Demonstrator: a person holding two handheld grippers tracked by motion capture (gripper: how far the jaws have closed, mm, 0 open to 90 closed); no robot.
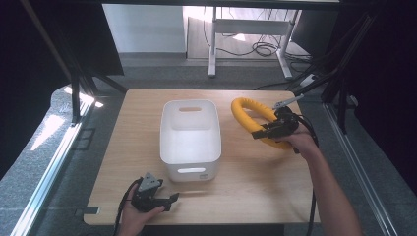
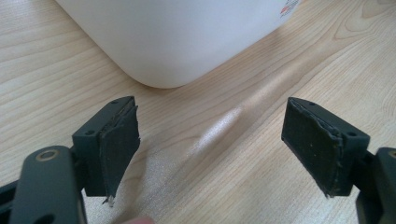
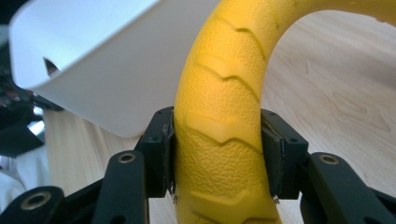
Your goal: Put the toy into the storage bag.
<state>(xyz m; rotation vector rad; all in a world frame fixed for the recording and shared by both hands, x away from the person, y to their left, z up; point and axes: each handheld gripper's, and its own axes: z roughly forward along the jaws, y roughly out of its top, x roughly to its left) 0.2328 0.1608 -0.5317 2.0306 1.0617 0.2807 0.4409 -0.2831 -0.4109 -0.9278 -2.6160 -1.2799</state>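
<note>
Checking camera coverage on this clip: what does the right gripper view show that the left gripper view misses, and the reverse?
Right gripper view alone: the yellow ring, ridged and pebbled, clamped between the right gripper's jaws.

Left gripper view alone: the left gripper, jaws wide apart over bare wood with nothing between them.

Both: the white bin close ahead, a rounded corner in the left gripper view and a handle slot in the right gripper view, and the wooden table.

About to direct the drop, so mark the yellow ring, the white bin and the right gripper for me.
yellow ring (image 1: 242, 105): high view, on its far curved arc.
white bin (image 1: 189, 157): high view, on its near rim.
right gripper (image 3: 218, 156): right gripper view, midway between its jaws, which clamp the ring's ridged band.
</note>
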